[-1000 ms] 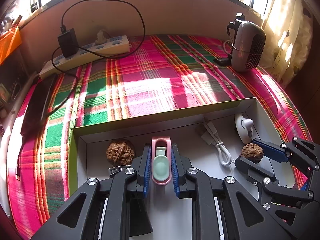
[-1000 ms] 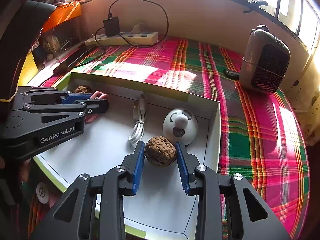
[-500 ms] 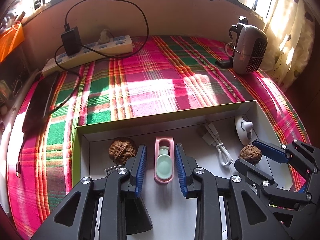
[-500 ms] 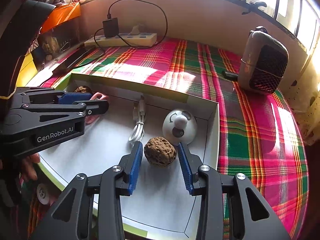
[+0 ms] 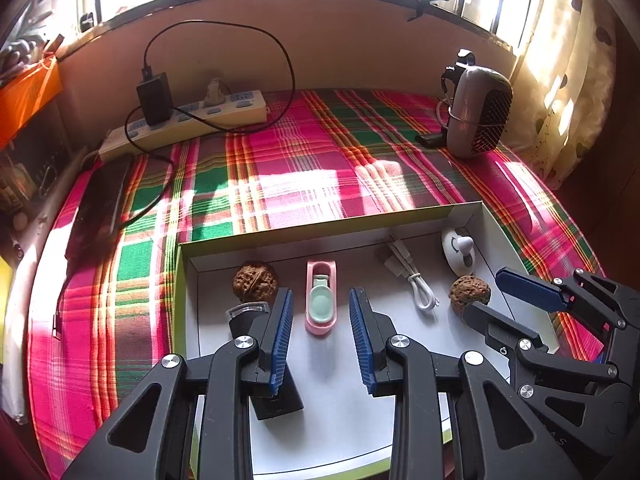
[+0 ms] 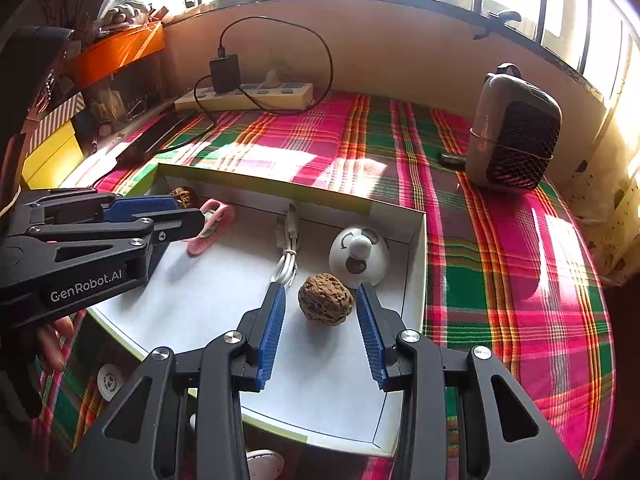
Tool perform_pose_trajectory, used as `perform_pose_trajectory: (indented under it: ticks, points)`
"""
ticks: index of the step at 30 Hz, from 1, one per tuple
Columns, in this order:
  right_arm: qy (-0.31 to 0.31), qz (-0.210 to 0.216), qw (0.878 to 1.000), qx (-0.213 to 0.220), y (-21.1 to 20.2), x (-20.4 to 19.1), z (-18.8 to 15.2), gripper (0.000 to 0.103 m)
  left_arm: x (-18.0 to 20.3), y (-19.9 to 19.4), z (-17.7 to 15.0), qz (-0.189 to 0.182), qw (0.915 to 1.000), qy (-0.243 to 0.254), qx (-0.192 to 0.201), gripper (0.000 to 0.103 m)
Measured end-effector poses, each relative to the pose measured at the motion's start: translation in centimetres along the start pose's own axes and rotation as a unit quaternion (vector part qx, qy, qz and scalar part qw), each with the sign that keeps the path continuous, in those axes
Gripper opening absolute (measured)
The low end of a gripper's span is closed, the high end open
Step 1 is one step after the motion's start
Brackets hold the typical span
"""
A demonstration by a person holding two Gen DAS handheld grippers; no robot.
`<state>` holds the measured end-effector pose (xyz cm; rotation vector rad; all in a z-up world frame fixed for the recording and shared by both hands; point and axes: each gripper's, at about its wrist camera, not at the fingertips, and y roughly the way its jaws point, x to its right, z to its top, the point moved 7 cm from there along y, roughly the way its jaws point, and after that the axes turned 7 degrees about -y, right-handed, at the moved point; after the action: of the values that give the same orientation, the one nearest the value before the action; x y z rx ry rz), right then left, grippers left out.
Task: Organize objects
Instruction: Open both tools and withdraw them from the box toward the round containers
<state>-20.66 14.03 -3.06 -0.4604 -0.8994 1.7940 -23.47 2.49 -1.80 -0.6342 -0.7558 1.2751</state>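
Observation:
A shallow white box [image 5: 328, 400] [image 6: 200, 308] lies on the plaid cloth. In it lie a pink and green clip [image 5: 321, 303] [image 6: 212, 220], two walnuts [image 5: 255, 282] [image 5: 469, 293], a white cable [image 5: 416, 288] [image 6: 287, 248] and a small white fan [image 5: 459, 251] [image 6: 358, 256]. My left gripper [image 5: 320, 312] is open, its fingers either side of the clip, apart from it. My right gripper [image 6: 320, 312] is open around the right walnut [image 6: 325, 299], not touching it. A black object [image 5: 260, 360] lies under the left finger.
A power strip [image 5: 184, 120] with a black charger and cord lies at the back left. A grey heater [image 5: 478, 112] [image 6: 514, 136] stands at the back right. A dark phone [image 5: 100, 204] lies at the left. Orange and yellow boxes [image 6: 116, 52] stand left.
Both grippers opened. The left let go of the pink clip and the right let go of the walnut; both objects now rest on the box floor. Both grippers pulled back slightly.

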Motion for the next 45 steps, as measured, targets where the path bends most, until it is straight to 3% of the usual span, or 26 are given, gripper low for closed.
perform_pose_trajectory:
  ticks: [14, 23, 32, 33, 36, 45]
  points:
    - [0.032, 0.003, 0.999, 0.032, -4.3, 0.4, -1.6, 0.039, -0.9, -5.1, -3.0, -0.01, 0.999, -0.023, 0.038, 0.027]
    - [0.046, 0.007, 0.998, 0.048, -6.5, 0.3, -3.4, 0.039, -2.2, -7.1, -6.4, -0.019, 0.998, -0.046, 0.039, 0.027]
    - [0.058, 0.038, 0.996, 0.047, -7.2, -0.7, -5.7, 0.039, -2.7, -6.8, -9.4, -0.046, 0.9966, -0.065, 0.02, 0.028]
    - [0.059, 0.041, 0.996, 0.046, -7.1, -0.8, -5.9, 0.04, -2.7, -6.7, -9.7, -0.052, 0.9962, -0.067, 0.016, 0.028]
    - [0.063, 0.054, 0.996, 0.045, -7.0, -1.3, -6.5, 0.054, -2.5, -6.6, -10.3, -0.066, 0.9952, -0.071, 0.01, 0.029]
    - [0.076, 0.078, 0.993, 0.034, -6.2, -1.9, -6.9, 0.054, -1.1, -6.2, -11.1, -0.101, 0.993, -0.06, -0.002, 0.034]
